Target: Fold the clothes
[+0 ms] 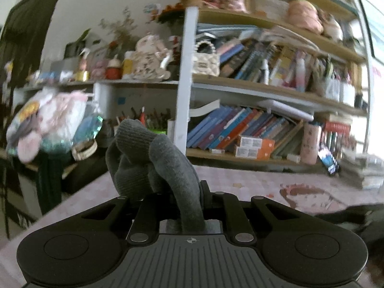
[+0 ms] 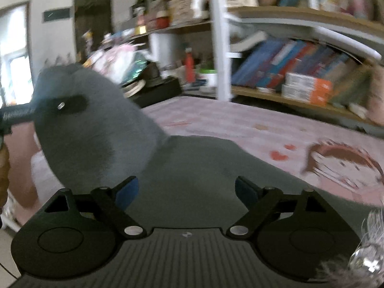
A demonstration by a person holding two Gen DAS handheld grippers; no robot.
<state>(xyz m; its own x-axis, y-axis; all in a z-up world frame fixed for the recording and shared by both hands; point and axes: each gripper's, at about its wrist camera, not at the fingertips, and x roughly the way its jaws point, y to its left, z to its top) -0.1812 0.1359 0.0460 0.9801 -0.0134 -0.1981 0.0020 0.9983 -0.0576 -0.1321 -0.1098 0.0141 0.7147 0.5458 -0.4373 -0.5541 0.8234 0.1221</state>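
The left claw [image 1: 184, 206] is clamped on a bunch of grey cloth [image 1: 153, 158] that stands up at the lower centre of the left wrist view, over a pink sheet [image 1: 252, 180] with a bookshelf [image 1: 264, 84] behind it. The right claw [image 2: 187, 189] has its blue-padded fingers [image 2: 127, 192] wide apart and holds nothing, low at the centre of the right wrist view above the cloth [image 2: 192, 168], which lies spread on the sheet [image 2: 240, 120]. At the left of that frame the cloth rises in a fold to where the left claw [image 2: 60, 105] grips it.
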